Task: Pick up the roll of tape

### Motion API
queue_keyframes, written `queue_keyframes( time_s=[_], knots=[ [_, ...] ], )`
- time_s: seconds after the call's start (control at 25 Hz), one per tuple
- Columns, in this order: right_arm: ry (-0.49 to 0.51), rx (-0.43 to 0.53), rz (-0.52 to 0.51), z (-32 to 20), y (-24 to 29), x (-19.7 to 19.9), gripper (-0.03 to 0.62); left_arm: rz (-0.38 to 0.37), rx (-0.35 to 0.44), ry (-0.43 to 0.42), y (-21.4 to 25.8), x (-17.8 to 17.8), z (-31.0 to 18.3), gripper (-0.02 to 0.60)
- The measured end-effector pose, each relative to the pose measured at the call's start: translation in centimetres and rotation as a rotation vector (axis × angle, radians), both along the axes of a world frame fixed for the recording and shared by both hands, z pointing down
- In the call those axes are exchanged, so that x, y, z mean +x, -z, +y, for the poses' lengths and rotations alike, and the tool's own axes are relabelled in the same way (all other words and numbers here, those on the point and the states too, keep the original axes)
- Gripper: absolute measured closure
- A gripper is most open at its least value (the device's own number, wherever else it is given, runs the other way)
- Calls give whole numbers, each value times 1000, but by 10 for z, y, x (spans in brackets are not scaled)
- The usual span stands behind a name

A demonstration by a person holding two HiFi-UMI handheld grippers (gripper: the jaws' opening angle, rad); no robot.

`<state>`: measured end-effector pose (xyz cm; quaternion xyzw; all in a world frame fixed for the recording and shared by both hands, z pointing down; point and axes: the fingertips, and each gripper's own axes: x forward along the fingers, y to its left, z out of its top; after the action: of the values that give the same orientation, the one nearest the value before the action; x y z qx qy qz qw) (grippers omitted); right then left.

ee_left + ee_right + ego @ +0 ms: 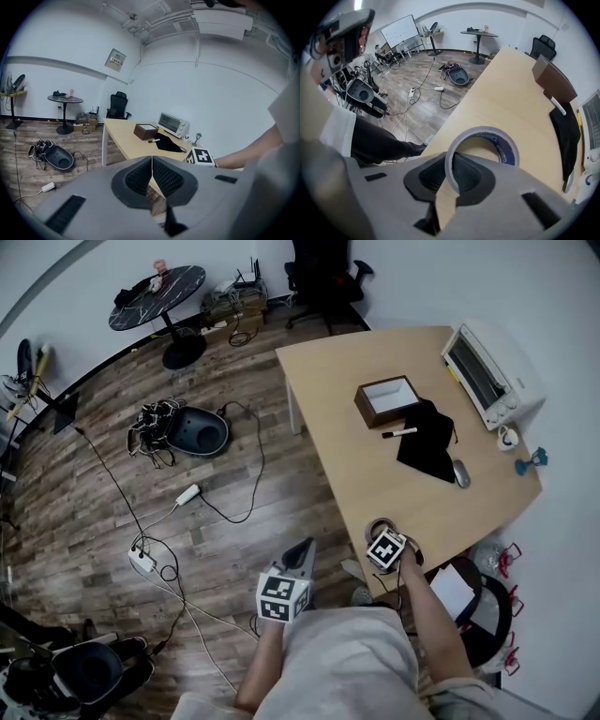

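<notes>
The roll of tape [379,524] is a grey ring with a blue-printed core, at the near edge of the light wooden table [356,474]. My right gripper [382,538] points straight down over it. In the right gripper view the roll [483,131] stands up between the jaws, and the right gripper [451,174] is shut on the ring's near wall. My left gripper [302,555] hangs over the floor left of the table, shut and empty. In the left gripper view its dark pads [140,177] meet with nothing between them.
Farther back on the table lie a wooden box [386,399], a marker [399,432], a black cloth [428,442], a mouse [460,472] and a toaster oven [487,376]. Cables and a power strip [142,562] trail across the wooden floor. A black chair [489,610] stands at my right.
</notes>
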<state>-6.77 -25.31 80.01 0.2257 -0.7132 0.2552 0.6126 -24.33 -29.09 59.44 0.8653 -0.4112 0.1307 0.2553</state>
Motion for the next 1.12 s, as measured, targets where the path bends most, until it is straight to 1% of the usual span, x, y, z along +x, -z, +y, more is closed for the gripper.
queue_keyframes(
  time_s=[0.08,0.24,0.44,0.6,0.72,0.92,1.12],
  knots=[
    [5,-18,-19,-1,1,-1,546,0,-3,7,-3,6,1,577],
    [8,-11,-33,-1,1,2,545,-7,1,18,-2,18,8,577],
    [17,9,-47,-2,-4,4,545,-28,4,57,1,19,19,577],
    [25,31,-53,-4,1,1,545,-44,-10,86,-3,19,34,577],
    [36,58,-50,-4,2,2,545,-66,-16,75,-3,30,49,577],
    [47,73,-77,0,5,3,545,-82,3,59,5,53,71,576],
    [68,90,-92,4,6,0,545,-103,6,80,10,56,91,577]
  ],
)
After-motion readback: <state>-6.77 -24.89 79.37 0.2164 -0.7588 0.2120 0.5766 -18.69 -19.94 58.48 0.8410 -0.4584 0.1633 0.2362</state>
